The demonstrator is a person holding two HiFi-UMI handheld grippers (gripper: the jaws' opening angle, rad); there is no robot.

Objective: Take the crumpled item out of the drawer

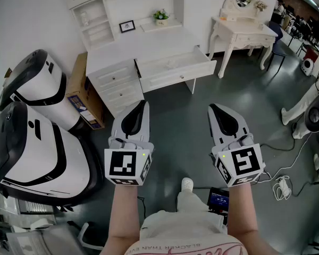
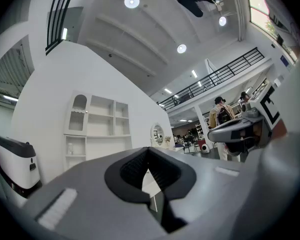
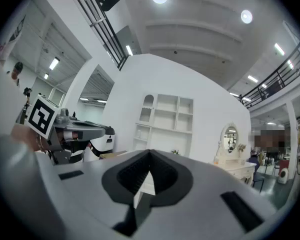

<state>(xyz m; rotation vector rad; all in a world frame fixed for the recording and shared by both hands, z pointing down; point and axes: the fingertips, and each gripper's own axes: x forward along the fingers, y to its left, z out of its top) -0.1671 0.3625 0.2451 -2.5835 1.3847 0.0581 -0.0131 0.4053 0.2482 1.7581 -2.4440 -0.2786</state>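
A white desk [image 1: 149, 44] stands ahead with its wide drawer [image 1: 175, 72] pulled open. From here the inside of the drawer looks pale, and I cannot make out a crumpled item in it. My left gripper [image 1: 145, 104] and my right gripper [image 1: 211, 108] are held side by side above the grey floor, well short of the drawer, both pointing toward it. Both pairs of jaws are shut with nothing between them. The left gripper view shows its tips [image 2: 149, 149] meeting, and the right gripper view shows its tips [image 3: 150, 152] meeting too.
Two large white-and-black machines [image 1: 37, 137] and a cardboard box [image 1: 85, 102] stand at the left. A white dressing table [image 1: 244, 33] with a mirror is at the back right. Cables [image 1: 282, 185] lie on the floor at the right. The person's shoe [image 1: 187, 184] is below.
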